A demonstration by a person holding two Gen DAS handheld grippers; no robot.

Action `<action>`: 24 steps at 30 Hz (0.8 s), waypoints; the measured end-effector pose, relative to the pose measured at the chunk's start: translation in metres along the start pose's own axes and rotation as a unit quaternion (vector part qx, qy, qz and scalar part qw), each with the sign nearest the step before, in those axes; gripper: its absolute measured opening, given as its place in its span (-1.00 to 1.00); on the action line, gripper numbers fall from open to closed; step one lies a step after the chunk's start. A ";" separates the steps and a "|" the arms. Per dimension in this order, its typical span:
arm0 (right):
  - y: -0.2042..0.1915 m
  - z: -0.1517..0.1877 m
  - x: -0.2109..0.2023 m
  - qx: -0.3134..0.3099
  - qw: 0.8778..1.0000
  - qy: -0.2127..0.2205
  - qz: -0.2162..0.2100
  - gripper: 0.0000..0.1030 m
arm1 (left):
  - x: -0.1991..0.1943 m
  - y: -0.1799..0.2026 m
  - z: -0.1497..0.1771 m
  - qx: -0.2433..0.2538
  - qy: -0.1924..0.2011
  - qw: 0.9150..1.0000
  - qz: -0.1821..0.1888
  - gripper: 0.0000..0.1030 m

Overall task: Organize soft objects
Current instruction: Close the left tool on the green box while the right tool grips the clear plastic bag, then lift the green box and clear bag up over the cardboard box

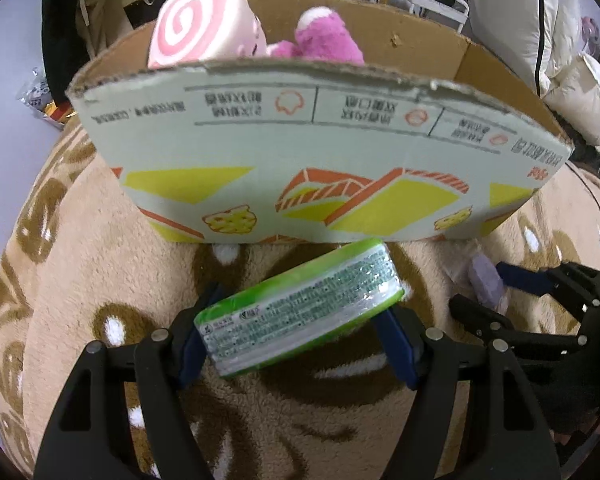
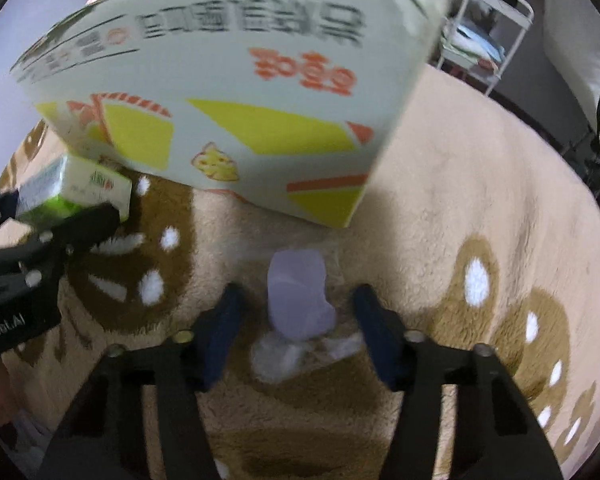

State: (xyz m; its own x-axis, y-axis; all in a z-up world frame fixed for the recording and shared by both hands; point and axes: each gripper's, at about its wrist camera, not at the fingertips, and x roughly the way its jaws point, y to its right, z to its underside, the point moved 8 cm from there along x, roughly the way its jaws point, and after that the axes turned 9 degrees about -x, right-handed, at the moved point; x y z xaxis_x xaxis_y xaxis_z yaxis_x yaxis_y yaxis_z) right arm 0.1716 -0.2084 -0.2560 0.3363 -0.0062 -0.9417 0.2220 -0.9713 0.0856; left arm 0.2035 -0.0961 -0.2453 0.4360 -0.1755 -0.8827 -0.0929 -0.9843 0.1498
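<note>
My left gripper (image 1: 298,312) is shut on a green tissue pack (image 1: 300,308) and holds it just in front of the printed cardboard box (image 1: 320,152); the pack also shows in the right wrist view (image 2: 72,192). Inside the box sit a pink swirl plush (image 1: 200,28) and a magenta plush (image 1: 324,36). My right gripper (image 2: 298,300) is open, its jaws on either side of a small lilac soft object in a clear wrapper (image 2: 300,296) on the rug. That object also shows in the left wrist view (image 1: 486,284).
A beige rug with brown patterns (image 2: 480,184) covers the floor. A white wire rack (image 2: 496,16) stands behind the box at right. White padded bags (image 1: 580,92) and clutter lie at the back.
</note>
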 end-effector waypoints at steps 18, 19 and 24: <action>-0.016 0.029 -0.037 0.002 0.999 0.025 -0.032 -0.11 | -0.062 -0.007 0.012 -0.006 0.059 0.998 -0.031 0.40; -0.017 0.029 -0.045 0.003 0.999 0.033 -0.032 -0.11 | -0.066 -0.008 0.012 -0.008 0.063 0.998 -0.030 0.40; -0.017 0.030 -0.084 0.001 0.997 0.073 -0.020 -0.11 | -0.090 -0.014 0.005 -0.017 0.096 0.994 -0.039 0.39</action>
State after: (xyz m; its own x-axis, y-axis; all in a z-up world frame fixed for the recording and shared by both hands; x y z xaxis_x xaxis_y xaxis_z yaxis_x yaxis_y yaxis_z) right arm 0.1124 -0.1984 -0.1880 0.4578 0.0668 -0.8866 0.2363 -0.9705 0.0489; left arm 0.1612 -0.0662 -0.1699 0.6038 -0.0947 -0.7915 -0.0235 -0.9946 0.1010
